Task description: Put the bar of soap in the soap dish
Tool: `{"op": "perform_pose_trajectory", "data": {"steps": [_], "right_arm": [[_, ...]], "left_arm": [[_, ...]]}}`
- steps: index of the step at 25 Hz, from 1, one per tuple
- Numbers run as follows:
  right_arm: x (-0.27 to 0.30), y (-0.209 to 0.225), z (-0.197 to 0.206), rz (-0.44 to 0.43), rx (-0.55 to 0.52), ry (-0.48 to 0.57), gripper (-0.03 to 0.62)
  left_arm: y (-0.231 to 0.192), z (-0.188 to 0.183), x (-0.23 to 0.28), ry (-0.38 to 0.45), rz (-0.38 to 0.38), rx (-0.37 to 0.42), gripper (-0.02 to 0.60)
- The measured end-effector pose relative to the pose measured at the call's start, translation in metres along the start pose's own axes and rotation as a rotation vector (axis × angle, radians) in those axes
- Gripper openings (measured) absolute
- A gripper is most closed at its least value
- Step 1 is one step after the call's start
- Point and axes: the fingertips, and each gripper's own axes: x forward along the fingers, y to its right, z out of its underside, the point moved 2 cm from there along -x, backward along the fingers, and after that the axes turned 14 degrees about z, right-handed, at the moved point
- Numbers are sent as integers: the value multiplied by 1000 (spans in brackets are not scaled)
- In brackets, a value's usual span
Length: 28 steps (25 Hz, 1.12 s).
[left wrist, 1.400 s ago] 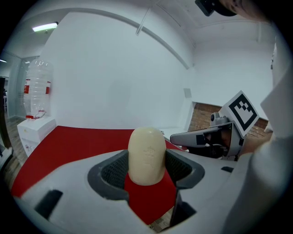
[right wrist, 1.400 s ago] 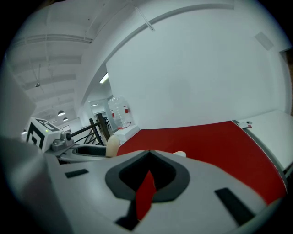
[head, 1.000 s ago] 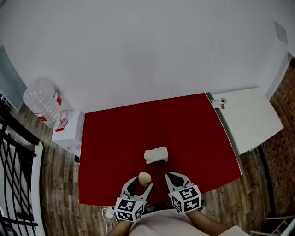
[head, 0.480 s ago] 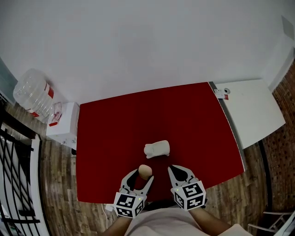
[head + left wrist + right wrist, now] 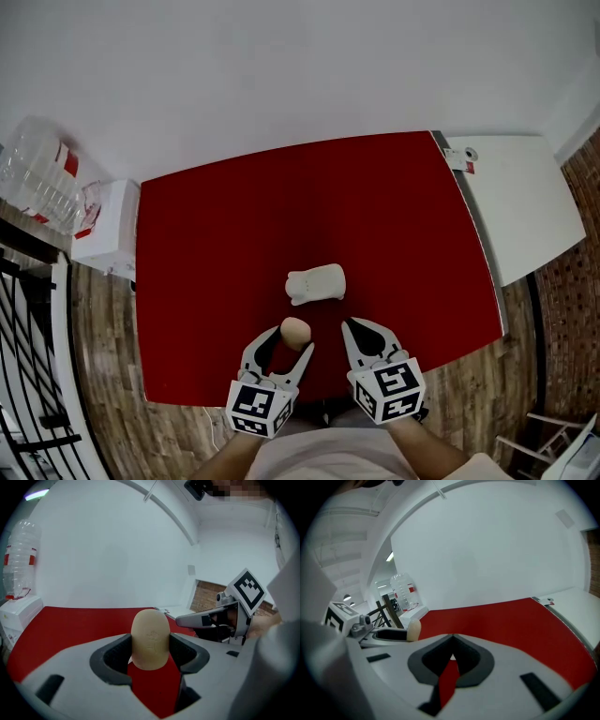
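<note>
**Q:** Where is the bar of soap located?

**A:** The bar of soap (image 5: 295, 331) is gripped between the fingers of the left gripper (image 5: 287, 345), over the near part of the red worktop (image 5: 394, 206). In the left gripper view it is seen upright, clamped on both sides by the dark finger pads.

**Q:** What is held in the soap dish?

**A:** The white soap dish (image 5: 316, 283) is set on the worktop just beyond the soap and apart from it. The soap is not contained in it. The inside of the dish cannot be made out.

**Q:** How is the right gripper set?

**A:** The fingers of the right gripper (image 5: 364, 330) are brought together with nothing clamped between them. It is positioned beside the left gripper.

**Q:** Are other containers noted?

**A:** A clear bottle (image 5: 33, 178) and a white box (image 5: 105, 230) are seen off the worktop's left edge. Their contents cannot be determined.
</note>
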Motion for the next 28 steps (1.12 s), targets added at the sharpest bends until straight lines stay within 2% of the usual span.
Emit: {"op": "perform_pose_trajectory", "data": {"steps": [7,13,15,22,28], "right_arm": [[29,9,14,16,4,-26,5],[46,19,22,34,27,-43,5],[48,20,26,34,27,-50,5],[52,29,39,39,56,-70,5],[55,35,44,51,77,-77,5]], "left_arm": [[-23,15,21,-37,17,2,259],[-41,15,38,-93,66,80,261],[-44,13,45,-137,119,147,260],[-57,0,77,-365,386,418,259],[-69,2,97,-501,509,537,260]]}}
